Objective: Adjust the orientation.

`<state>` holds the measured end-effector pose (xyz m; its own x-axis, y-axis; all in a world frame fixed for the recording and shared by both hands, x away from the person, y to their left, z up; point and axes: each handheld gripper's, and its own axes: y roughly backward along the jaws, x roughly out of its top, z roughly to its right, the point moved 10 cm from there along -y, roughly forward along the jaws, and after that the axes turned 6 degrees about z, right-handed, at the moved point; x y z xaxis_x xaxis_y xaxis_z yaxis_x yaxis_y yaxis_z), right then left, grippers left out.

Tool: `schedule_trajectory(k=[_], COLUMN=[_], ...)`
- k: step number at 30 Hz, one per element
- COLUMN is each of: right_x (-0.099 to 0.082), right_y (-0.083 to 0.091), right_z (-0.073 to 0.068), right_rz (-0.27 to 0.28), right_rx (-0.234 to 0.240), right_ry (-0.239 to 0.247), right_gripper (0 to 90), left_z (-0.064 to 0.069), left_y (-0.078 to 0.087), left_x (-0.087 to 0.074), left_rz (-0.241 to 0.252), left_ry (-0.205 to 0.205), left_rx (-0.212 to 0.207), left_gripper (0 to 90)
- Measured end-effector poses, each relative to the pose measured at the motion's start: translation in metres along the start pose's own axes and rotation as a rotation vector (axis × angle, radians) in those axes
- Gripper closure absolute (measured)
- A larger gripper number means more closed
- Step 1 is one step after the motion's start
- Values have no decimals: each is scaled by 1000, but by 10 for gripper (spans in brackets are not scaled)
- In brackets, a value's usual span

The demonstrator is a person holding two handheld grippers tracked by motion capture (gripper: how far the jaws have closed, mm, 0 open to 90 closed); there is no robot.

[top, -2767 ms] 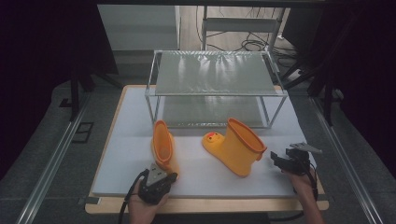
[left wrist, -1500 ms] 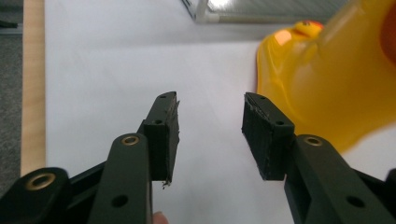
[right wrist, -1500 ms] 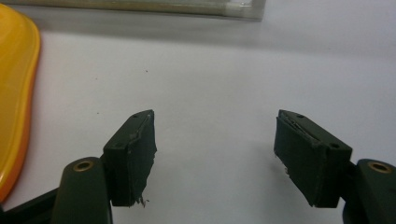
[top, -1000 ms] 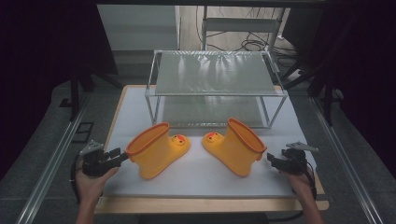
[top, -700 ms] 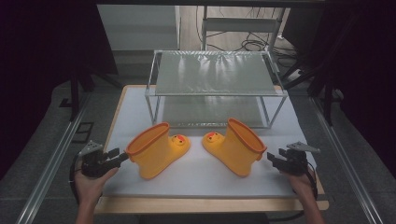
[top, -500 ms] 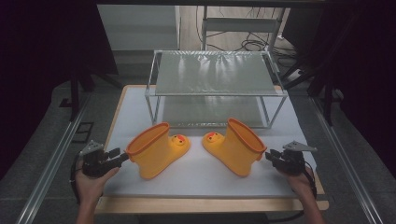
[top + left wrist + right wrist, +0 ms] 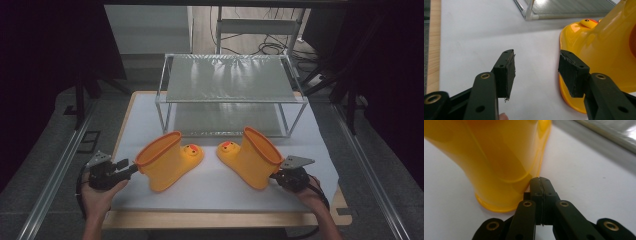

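Two yellow rubber boots with duck faces rest on the white mat, toes toward each other. Left of the left boot (image 7: 167,160), my left gripper (image 7: 129,168) is open and has just been opening further. Nothing lies between its pads (image 7: 536,67), and one pad (image 7: 572,75) is close beside the boot (image 7: 604,42). At the outer end of the right boot (image 7: 252,156), my right gripper (image 7: 286,178) has just been closing. Its jaws are shut together on nothing (image 7: 541,180), with the tips at the foot of the boot (image 7: 504,157).
A two-level metal mesh rack (image 7: 230,85) stands behind the boots on the white mat (image 7: 145,115). The mat lies on a wooden board (image 7: 225,220) whose edge runs along the front. Dark floor and metal rails (image 7: 55,170) flank the table.
Since the earliest frame the left hand moved from the front centre to the left and the left boot was turned. The right gripper moved left up to the right boot and its jaws shut.
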<state>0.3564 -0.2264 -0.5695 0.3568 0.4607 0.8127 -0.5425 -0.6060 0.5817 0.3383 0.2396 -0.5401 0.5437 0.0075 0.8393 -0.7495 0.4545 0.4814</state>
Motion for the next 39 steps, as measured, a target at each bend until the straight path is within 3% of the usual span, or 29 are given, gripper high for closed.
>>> schedule_trajectory(k=[10, 16, 22, 28, 31, 34, 35, 36, 38, 39], right_x=[6, 21, 34, 48, 52, 53, 53, 54, 51, 51], right_y=[-6, -24, -43, -64, -69, -63, -58, -44, -32, -32], right_z=[-38, -75, -98, -112, -115, -112, -108, -93, -78, -78], right_rz=[-10, -17, -6, 24, 20, 35, 49, 82, 103, 103], right_rx=[141, 222, 249, 235, 230, 217, 209, 163, 128, 128], right_ry=[107, 179, 212, 218, 234, 227, 212, 165, 117, 117], right_gripper=[897, 897, 895, 883, 869, 846, 842, 816, 784, 784], left_z=[0, 1, 0, 0, 1, 2, 2, 2, 3, 3], left_y=[1, 1, 3, 3, 3, 2, 1, 0, -1, -1], left_x=[1, 1, 4, 5, 5, 4, 4, 3, 2, 2], left_rz=[0, -3, 3, 5, 1, -1, -4, -9, -15, -15], left_ry=[17, 15, 20, 24, 22, 20, 19, 17, 12, 12], left_rx=[-17, -28, -27, -29, -30, -33, -32, -32, -33, -33], left_gripper=[458, 452, 451, 451, 451, 451, 451, 451, 451, 451])
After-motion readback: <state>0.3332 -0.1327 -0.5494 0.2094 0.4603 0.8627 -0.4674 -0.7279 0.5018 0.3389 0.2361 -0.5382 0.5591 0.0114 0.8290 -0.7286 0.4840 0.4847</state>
